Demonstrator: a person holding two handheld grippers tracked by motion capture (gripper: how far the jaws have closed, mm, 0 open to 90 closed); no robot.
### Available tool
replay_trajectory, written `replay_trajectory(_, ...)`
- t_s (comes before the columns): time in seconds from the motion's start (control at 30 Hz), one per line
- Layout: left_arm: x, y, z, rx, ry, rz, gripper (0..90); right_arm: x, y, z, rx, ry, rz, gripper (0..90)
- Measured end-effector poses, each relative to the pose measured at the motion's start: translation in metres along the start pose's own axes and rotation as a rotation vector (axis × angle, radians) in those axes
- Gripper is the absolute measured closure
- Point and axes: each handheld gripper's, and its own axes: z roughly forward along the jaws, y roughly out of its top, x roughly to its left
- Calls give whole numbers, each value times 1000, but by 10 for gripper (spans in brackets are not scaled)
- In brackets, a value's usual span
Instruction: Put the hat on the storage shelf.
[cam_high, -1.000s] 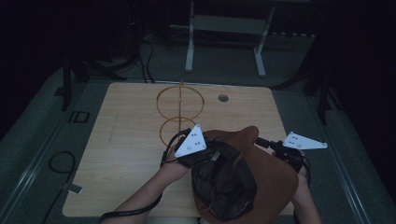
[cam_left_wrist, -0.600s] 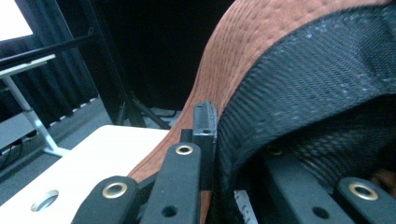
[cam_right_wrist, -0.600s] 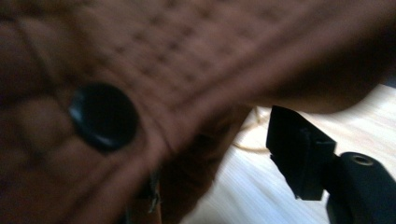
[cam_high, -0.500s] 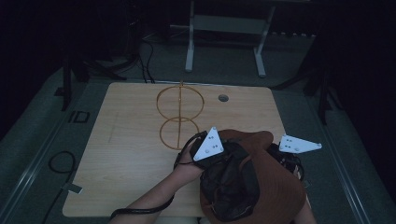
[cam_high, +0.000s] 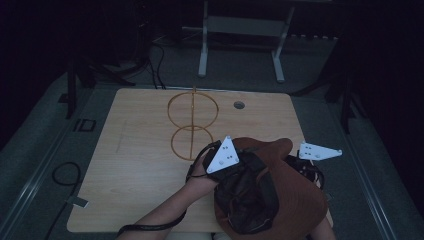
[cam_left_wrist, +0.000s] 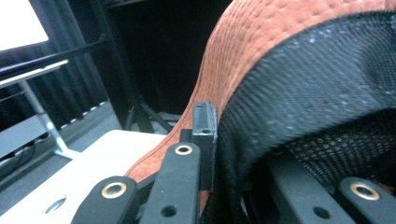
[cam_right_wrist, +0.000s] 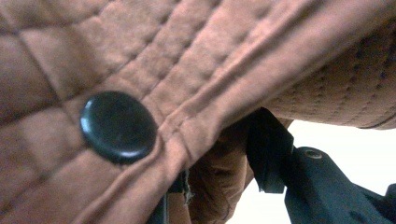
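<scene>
The hat (cam_high: 280, 200), brown suede with a black mesh lining, was held above the near right part of the counter (cam_high: 135, 165), crown side down and lining facing up in the high view. The left tool (cam_left_wrist: 210, 140) was clamped shut on the hat's rim: in the left gripper view, one jaw pressed against the brown outer edge where it met the black lining. The left hand (cam_high: 200, 172) gripped that tool at the hat's left side, under the grey plate (cam_high: 223, 156). The right tool (cam_right_wrist: 224, 163) sat at the hat's right edge; its jaws had just been closing, with a stitched fold of the brim between them in the right gripper view, and whether the pads pressed on it could not be told. A black snap button (cam_right_wrist: 118, 126) sat on the quilted suede just beside that fold. A wire stand (cam_high: 192, 125) of two gold rings stood on the counter, behind the hat and apart from it.
</scene>
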Motion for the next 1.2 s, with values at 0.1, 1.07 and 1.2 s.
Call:
replay_trajectory(0.1,2,2,-1,6,-22,-6,817,-1,-1,-2,-2,18,-11,644)
replay_trajectory(1.07,22,-11,-36,68,89,-45,504,-15,16,-40,-111,-87,38,890)
replay_trajectory(1.2,26,-23,-50,88,112,-71,479,-19,23,-45,-131,-120,44,890)
